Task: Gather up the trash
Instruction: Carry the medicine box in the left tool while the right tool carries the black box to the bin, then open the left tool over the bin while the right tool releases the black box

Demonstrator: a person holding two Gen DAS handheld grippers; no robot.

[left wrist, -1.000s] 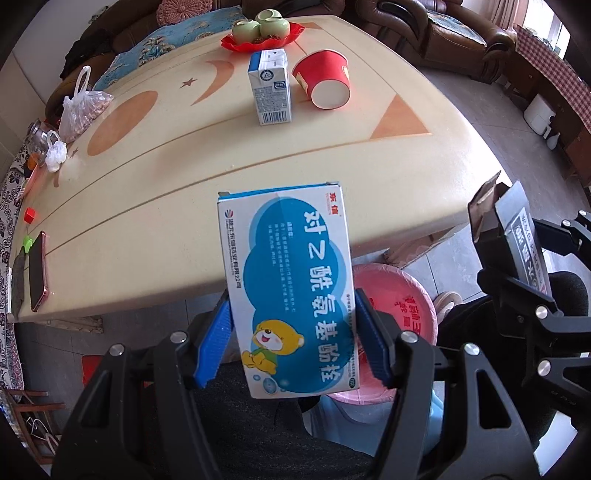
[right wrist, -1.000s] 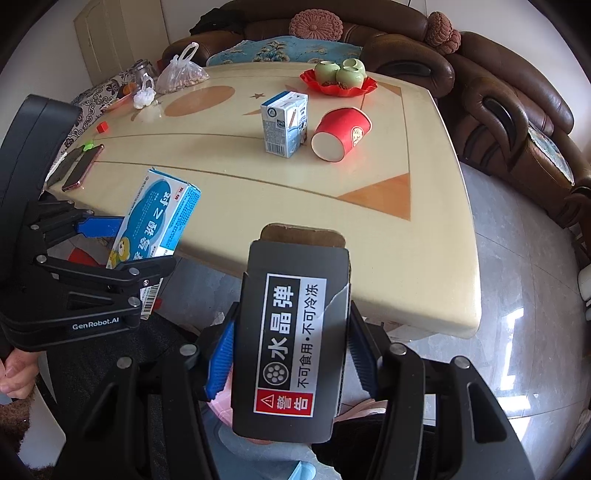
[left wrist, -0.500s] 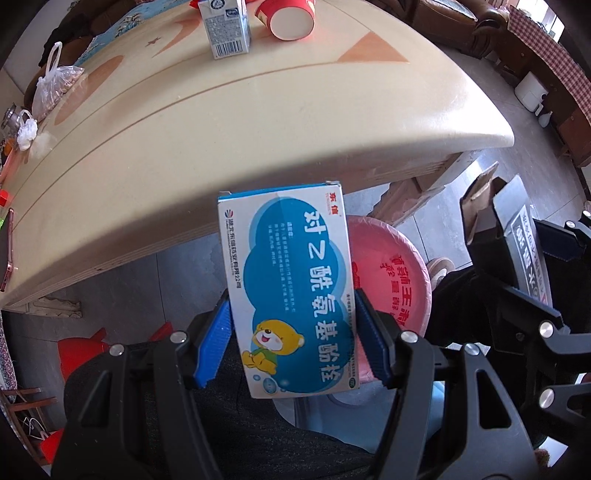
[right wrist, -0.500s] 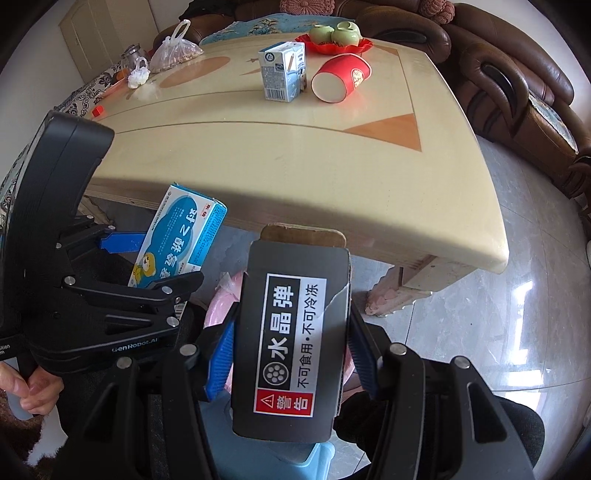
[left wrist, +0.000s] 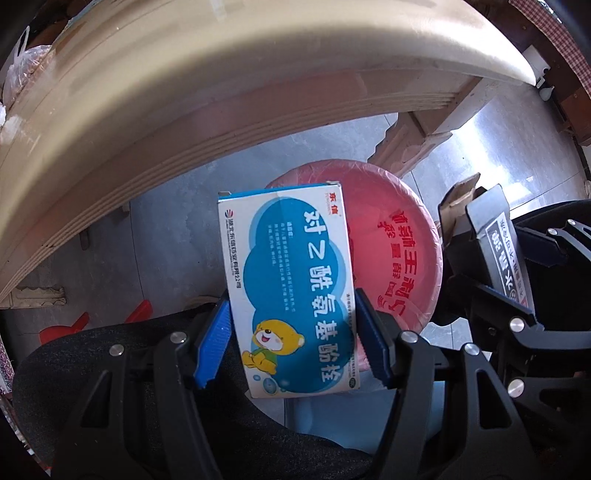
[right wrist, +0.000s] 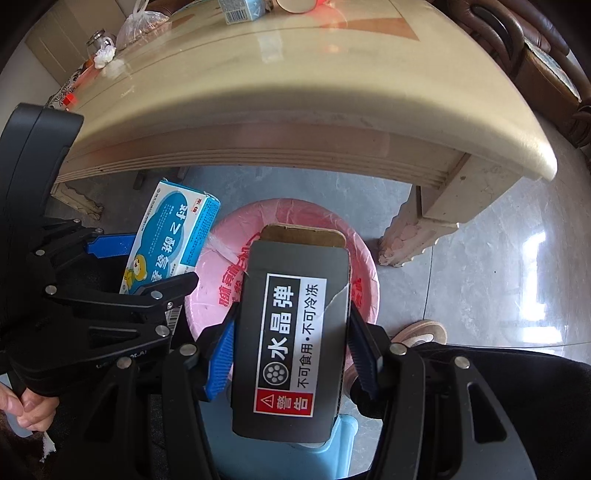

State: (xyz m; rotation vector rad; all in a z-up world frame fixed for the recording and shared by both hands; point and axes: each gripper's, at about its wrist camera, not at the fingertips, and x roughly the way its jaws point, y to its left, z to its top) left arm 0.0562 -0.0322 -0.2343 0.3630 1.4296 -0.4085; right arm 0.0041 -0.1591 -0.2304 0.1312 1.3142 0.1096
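Observation:
My left gripper (left wrist: 291, 339) is shut on a blue and white medicine box (left wrist: 288, 288) with a cartoon bear, held upright just left of and above the trash bin (left wrist: 402, 236), a round bin lined with a pink bag on the floor. My right gripper (right wrist: 291, 354) is shut on a black cardboard box (right wrist: 295, 332) with a white warning label, held over the bin (right wrist: 354, 236). The medicine box also shows in the right wrist view (right wrist: 170, 240), and the black box in the left wrist view (left wrist: 498, 243). Both grippers sit below the table edge.
The cream table (right wrist: 295, 92) overhangs the bin, with its carved leg (right wrist: 413, 229) at the right. On it stand a milk carton (right wrist: 240, 9) and a plastic bag (right wrist: 138, 26). A light blue stool (right wrist: 332, 443) sits below the grippers. A shoe (right wrist: 421, 332) rests on the grey floor.
Both grippers have dropped from above the table edge to below it, carrying their boxes. The pink-lined bin now sits directly beneath and ahead of them.

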